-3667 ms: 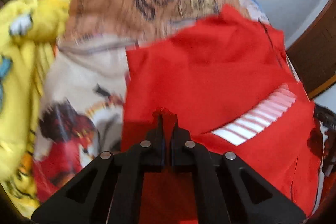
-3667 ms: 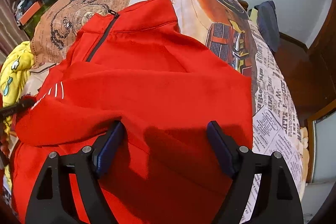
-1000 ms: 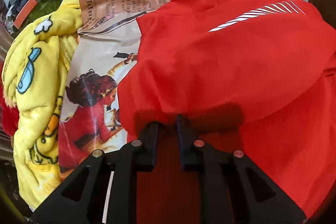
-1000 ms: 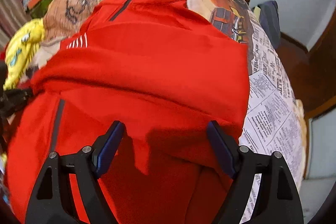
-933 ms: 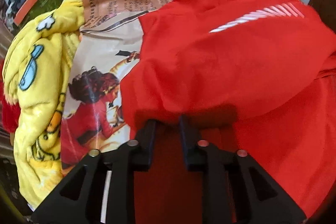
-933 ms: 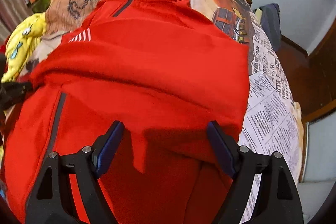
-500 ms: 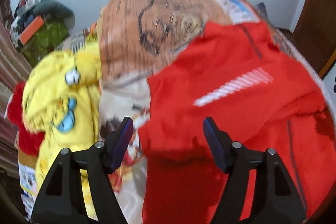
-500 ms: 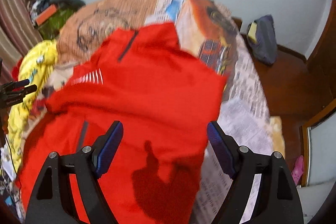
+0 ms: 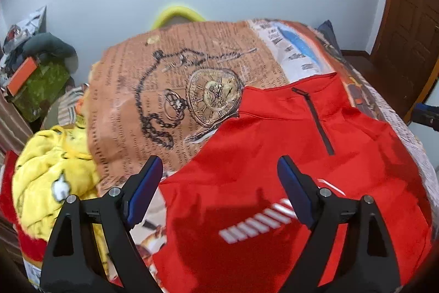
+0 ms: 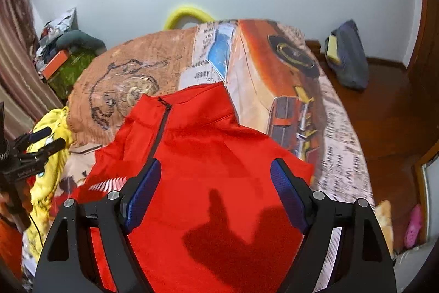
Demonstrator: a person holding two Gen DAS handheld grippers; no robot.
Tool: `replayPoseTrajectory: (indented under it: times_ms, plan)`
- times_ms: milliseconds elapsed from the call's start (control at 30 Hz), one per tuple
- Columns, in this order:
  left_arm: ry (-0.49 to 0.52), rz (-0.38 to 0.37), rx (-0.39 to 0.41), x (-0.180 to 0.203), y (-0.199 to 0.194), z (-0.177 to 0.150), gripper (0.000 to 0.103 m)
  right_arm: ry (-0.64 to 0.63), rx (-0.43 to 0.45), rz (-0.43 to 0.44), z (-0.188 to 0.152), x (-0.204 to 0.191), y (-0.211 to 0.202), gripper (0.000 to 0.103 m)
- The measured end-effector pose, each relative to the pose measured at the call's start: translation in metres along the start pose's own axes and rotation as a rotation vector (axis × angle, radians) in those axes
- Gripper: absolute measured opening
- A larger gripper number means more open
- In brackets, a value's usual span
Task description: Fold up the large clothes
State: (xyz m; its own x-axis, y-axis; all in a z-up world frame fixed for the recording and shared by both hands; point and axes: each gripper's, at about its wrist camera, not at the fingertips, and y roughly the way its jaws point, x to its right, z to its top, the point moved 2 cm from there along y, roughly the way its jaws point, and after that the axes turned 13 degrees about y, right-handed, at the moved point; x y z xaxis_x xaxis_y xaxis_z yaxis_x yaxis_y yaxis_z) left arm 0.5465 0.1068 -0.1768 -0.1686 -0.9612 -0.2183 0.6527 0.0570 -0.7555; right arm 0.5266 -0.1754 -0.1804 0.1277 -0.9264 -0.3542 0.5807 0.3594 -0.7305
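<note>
The red jacket (image 9: 274, 161) lies spread on the printed bedspread (image 9: 164, 89), collar and short dark zip (image 9: 315, 120) at the far end from both grippers, white reflective stripes (image 9: 263, 218) on the fold nearer them.

The left gripper (image 9: 222, 188) hangs above the jacket's left edge, tilted downward. Its jaws have just been opening and now stand wide, blue pads (image 9: 142, 188) apart with nothing between them — the red cloth lies below, not touched. Past its left finger, a crumpled yellow blanket (image 9: 46, 183) sits bunched beside the bedspread.

The right gripper (image 10: 216, 191) hovers over the jacket's right half, also angled down, jaws wide and empty; its shadow (image 10: 227, 232) falls on the red fabric ahead of the fingers. The jacket's right edge lies just beyond its right finger, with newspaper-print bedspread (image 10: 337, 144) showing further right. Far to its left, the other gripper's tips (image 10: 44, 139) show over the yellow blanket.
</note>
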Motion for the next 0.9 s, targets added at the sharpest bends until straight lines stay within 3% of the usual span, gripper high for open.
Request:
replayPoseTrajectory:
  times_ms: [267, 500, 633, 767, 800, 867, 900]
  plan:
    - [-0.091, -0.114, -0.060, -0.001, 0.084, 0.014, 0.085, 0.023, -0.087, -0.003, 0.017, 0.005, 0.071, 0.079]
    - [-0.129, -0.185, -0.079, 0.011, 0.136, 0.029, 0.085, -0.010, -0.113, -0.022, 0.036, 0.003, 0.112, 0.079]
    - [-0.135, -0.204, -0.088, 0.018, 0.159, 0.034, 0.086, -0.018, -0.153, -0.027, 0.039, 0.004, 0.133, 0.058]
    - [-0.254, -0.268, -0.104, 0.010, 0.174, 0.033, 0.087, -0.041, -0.167, 0.010, 0.035, -0.002, 0.137, 0.037]
    - [-0.277, -0.286, -0.104, 0.008, 0.176, 0.032, 0.084, -0.039, -0.170, 0.019, 0.034, -0.003, 0.137, 0.034]
    - [-0.293, -0.306, -0.080, 0.009, 0.173, 0.033, 0.072, -0.042, -0.172, 0.023, 0.030, -0.005, 0.134, 0.018]
    - [-0.286, -0.307, -0.071, 0.011, 0.170, 0.033, 0.060, -0.052, -0.174, 0.020, 0.028, -0.007, 0.132, 0.016]
